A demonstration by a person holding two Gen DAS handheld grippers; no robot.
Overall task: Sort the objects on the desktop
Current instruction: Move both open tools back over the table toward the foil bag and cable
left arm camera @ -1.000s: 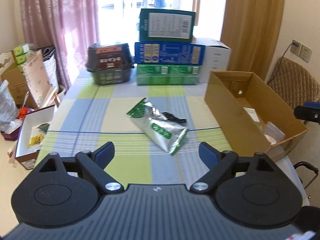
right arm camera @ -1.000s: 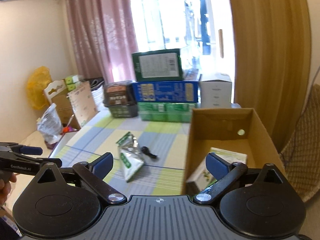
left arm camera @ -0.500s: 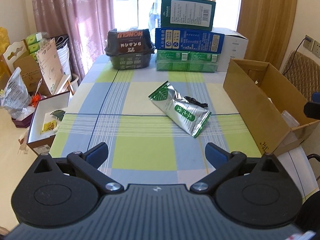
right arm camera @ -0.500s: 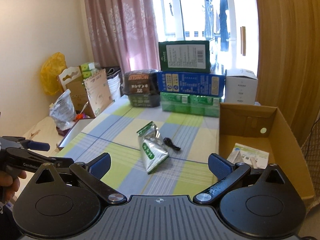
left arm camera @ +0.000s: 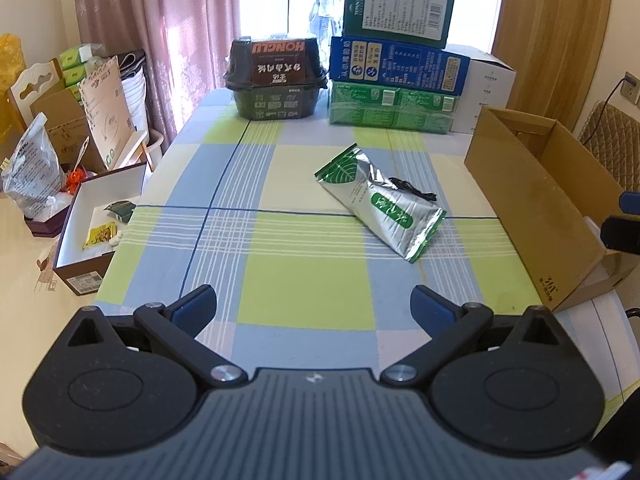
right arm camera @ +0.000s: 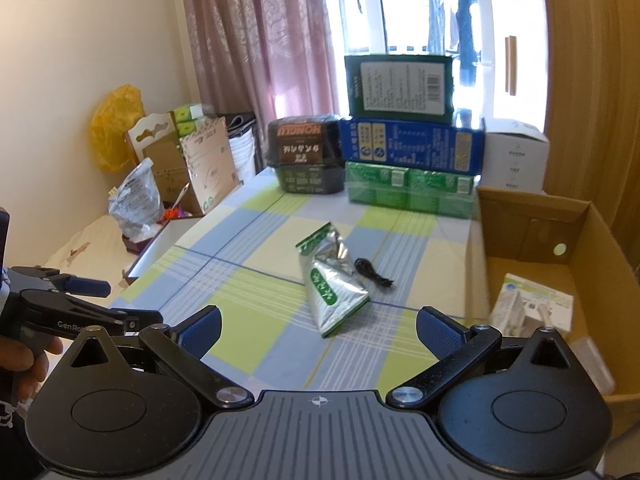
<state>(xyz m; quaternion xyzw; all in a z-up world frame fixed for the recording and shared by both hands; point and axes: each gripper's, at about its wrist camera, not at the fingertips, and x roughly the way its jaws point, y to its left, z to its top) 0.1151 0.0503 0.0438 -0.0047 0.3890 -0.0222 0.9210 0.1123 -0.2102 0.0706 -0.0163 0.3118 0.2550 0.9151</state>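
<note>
A silver and green foil pouch lies flat in the middle of the checked tablecloth, also in the right wrist view. A small black cable lies just behind it, also in the right wrist view. An open cardboard box stands at the table's right edge and holds white packets. My left gripper is open and empty over the near table edge. My right gripper is open and empty, near the pouch's front.
Stacked green, blue and white boxes and a dark noodle tub line the far edge. An open white box and bags sit on a lower surface to the left. A chair stands at the right.
Both grippers have pulled back and risen, so more of the table shows. The right wrist view has swung left from the cardboard box toward the pouch. Nothing on the table moved.
</note>
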